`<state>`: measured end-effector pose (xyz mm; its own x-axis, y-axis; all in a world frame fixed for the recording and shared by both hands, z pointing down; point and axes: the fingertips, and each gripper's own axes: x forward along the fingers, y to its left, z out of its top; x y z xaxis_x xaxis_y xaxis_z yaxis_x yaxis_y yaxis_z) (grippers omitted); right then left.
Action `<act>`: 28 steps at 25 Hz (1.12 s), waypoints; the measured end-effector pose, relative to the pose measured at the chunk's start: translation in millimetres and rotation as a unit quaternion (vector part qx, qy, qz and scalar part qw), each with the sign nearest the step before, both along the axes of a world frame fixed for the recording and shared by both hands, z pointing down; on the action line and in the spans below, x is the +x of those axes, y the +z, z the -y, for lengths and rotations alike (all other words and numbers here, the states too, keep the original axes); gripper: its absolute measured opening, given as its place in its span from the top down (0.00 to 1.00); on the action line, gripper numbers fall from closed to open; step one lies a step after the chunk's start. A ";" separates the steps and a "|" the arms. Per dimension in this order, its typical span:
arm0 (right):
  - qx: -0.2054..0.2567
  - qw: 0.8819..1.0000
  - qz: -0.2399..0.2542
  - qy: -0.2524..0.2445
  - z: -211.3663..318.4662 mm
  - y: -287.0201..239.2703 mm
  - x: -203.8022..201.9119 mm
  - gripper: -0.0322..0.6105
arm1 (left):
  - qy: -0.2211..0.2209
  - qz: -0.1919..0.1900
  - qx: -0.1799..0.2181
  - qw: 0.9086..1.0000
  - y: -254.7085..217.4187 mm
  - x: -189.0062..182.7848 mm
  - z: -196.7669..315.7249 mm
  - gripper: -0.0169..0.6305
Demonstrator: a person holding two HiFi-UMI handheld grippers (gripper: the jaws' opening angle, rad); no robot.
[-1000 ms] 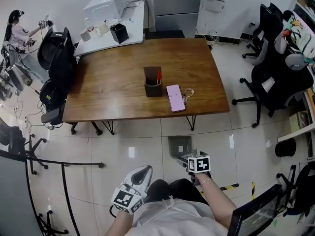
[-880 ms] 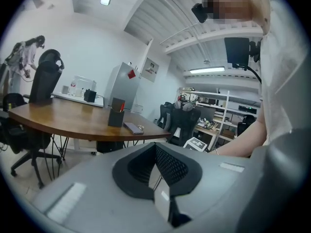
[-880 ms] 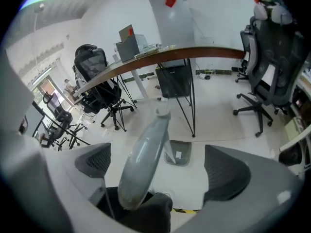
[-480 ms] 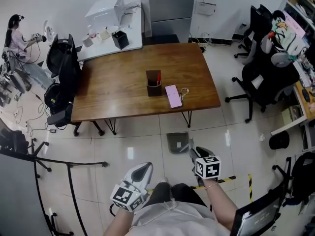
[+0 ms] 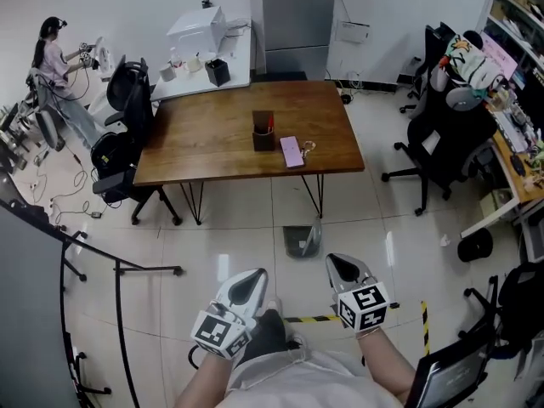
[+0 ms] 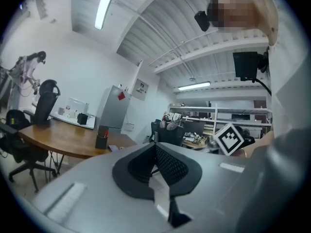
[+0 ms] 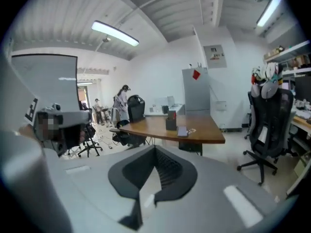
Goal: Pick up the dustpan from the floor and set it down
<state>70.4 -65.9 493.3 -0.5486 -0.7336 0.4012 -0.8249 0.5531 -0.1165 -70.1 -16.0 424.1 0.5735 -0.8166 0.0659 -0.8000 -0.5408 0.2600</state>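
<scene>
Both the left gripper [image 5: 247,285] and the right gripper [image 5: 343,267] are being held shut and empty, the right jaws having just closed on nothing, while the dustpan [image 5: 302,240] is lying on the floor [image 5: 238,236] near the table [image 5: 212,143], seemingly already set down.

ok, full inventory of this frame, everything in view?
dustpan: one, grey, floor before table
table: one, brown wood, centre
pen holder: one, dark, on table
flat item: one, pink, beside holder
office chairs: several, black, around table
desk: one, white, behind table
cabinet: one, grey, back wall
person: one, far left
tape: one strip, yellow-black, floor
left gripper: one, grey, shut, empty
right gripper: one, grey, just closed, empty
</scene>
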 end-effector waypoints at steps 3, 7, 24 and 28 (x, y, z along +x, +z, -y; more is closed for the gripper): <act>0.080 0.996 0.031 -0.036 -45.3 -54.1 -6.9 0.95 | -0.012 0.021 0.012 1.000 -11.7 11.8 -30.1 0.95; 0.145 0.987 0.042 -0.061 -83.7 -102.5 -14.0 0.95 | -0.008 0.029 0.035 0.999 -32.0 28.2 -57.7 0.95; 0.143 0.987 0.036 -0.061 -109.7 -116.0 -59.8 0.95 | -0.002 0.024 0.048 0.999 -50.6 -0.7 -72.8 0.95; 0.144 0.986 0.033 -0.073 -110.2 -119.3 -77.0 0.95 | -0.005 0.027 0.046 0.999 -49.8 -11.3 -70.5 0.95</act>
<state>-6.6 44.2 374.0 -0.6743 -0.7237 0.1468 -0.7303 0.6830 0.0123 -81.4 54.4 374.3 0.5624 -0.8266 0.0203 -0.8172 -0.5519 0.1663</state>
